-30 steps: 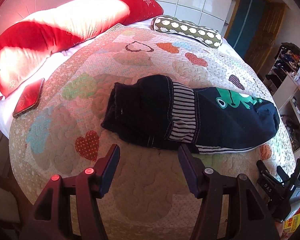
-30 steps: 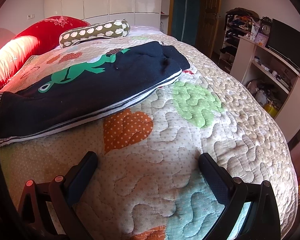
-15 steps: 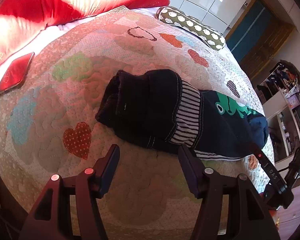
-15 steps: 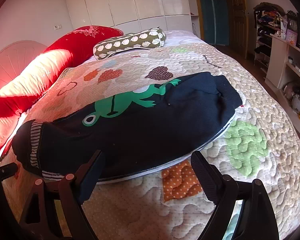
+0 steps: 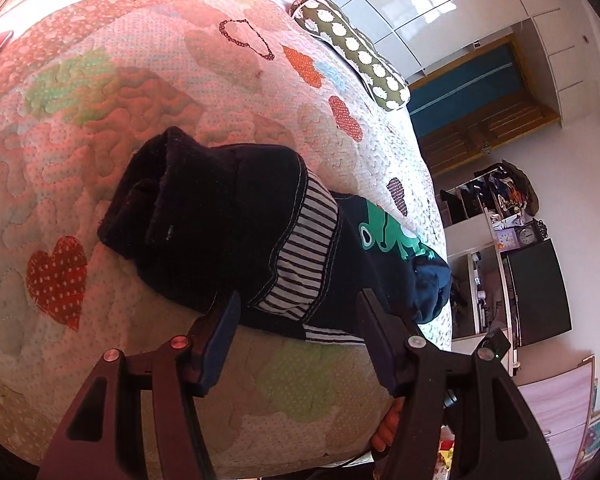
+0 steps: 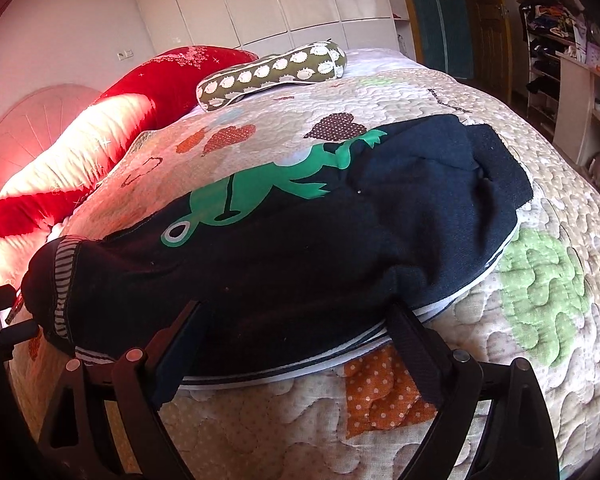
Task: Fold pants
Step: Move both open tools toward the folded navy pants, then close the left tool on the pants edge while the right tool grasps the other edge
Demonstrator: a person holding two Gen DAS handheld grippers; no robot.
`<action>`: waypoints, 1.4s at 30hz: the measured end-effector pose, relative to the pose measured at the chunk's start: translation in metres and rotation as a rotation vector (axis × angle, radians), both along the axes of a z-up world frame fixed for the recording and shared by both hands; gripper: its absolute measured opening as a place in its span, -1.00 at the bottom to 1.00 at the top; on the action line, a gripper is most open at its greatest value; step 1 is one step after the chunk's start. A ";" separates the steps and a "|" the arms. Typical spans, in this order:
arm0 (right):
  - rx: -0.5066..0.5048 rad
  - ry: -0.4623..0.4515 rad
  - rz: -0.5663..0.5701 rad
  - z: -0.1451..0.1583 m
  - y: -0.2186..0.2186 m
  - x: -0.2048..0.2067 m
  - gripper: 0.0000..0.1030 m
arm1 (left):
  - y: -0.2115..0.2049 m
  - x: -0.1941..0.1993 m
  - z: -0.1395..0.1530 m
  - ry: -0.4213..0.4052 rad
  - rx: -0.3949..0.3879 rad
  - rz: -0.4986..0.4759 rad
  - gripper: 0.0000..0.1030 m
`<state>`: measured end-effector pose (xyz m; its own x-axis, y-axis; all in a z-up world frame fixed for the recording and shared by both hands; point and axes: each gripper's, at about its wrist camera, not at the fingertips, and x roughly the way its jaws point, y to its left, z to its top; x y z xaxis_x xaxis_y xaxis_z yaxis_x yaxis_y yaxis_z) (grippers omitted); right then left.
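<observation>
Two grippers reach over a bed covered by a quilt with wavy stitching and patched hearts in orange, red, green and brown. We hold the left gripper with its fingers spread wide, nothing between them, its tips at the near edge of the pants. Our right gripper is likewise spread and empty, its tips touching or just over the same near edge farther along the garment.

Those dark navy pants lie lengthwise across the middle of the quilt, already doubled leg on leg, with a striped black-and-white band and a green frog print on the upper face. One end is bunched into thick folds in the left wrist view; white piping runs along the near hem in the right wrist view.

At the head of the bed we see a red pillow lit by strong sun and an olive bolster with pale round motifs. Beyond stand glossy white wardrobe doors, a wooden door, and open shelves crowded with small items, a clock among them.
</observation>
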<state>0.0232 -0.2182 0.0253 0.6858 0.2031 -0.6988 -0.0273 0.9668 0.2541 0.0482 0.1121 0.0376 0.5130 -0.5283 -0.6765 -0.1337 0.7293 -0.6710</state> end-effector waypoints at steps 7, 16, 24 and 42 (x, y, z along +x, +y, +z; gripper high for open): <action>0.005 -0.005 0.000 0.000 0.000 -0.003 0.84 | -0.013 0.006 -0.010 0.056 0.056 -0.009 0.15; 0.005 -0.008 -0.001 0.000 -0.001 -0.003 0.84 | -0.021 0.024 -0.018 0.087 0.115 -0.017 0.15; -0.024 0.032 0.018 0.004 0.002 0.000 0.85 | -0.030 0.032 -0.011 0.057 0.102 -0.031 -0.83; 0.708 0.313 0.211 -0.010 0.034 0.031 0.57 | -0.004 0.015 0.027 -0.065 0.080 0.023 -0.85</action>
<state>0.0542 -0.1837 0.0149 0.3775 0.7734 -0.5093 -0.0175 0.5558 0.8311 0.0629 0.1085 0.0646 0.5689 -0.4617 -0.6806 -0.1088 0.7780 -0.6187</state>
